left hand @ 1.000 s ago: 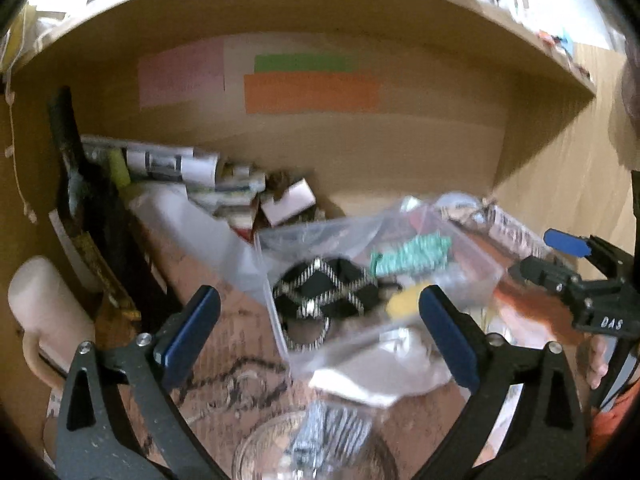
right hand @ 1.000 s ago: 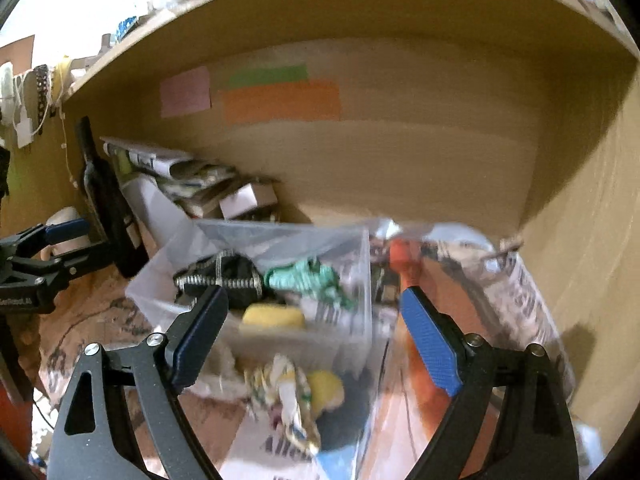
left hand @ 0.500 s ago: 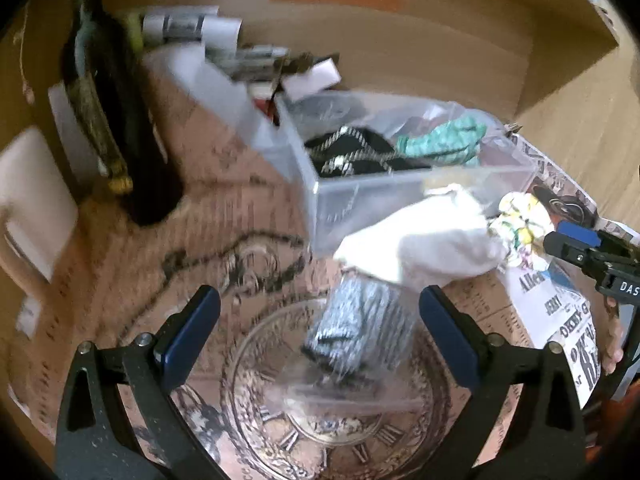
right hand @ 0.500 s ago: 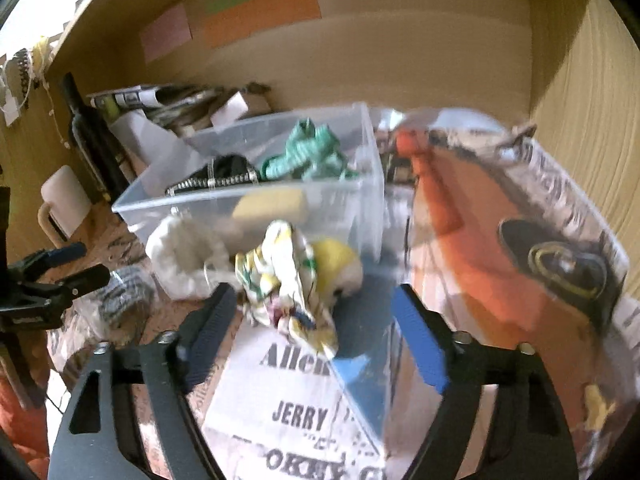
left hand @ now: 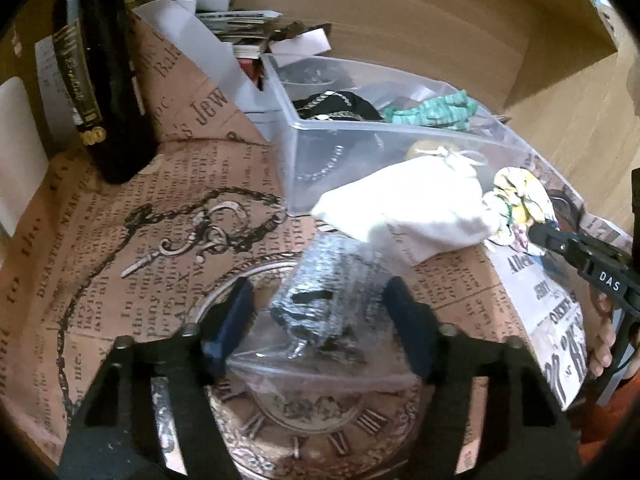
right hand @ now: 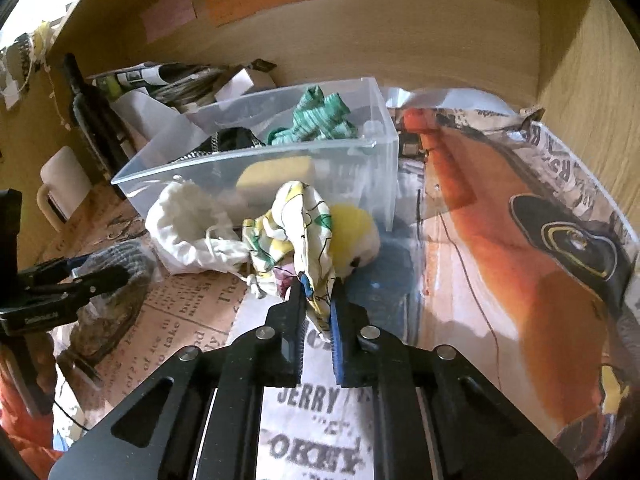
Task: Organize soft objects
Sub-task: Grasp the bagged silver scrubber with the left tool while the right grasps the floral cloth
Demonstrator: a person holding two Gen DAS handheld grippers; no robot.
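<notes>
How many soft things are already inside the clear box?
3 show: a green knit at the back, a black chained piece, a yellow one low inside. More may hide beneath.

**Colours on the shelf**

The floral cloth is white with yellow and green shapes. At its 9 o'clock lies a plain white drawstring pouch. The clear plastic box holds a teal striped cloth and a black item with silver chain. The dark bottle carries gold lettering.
</notes>
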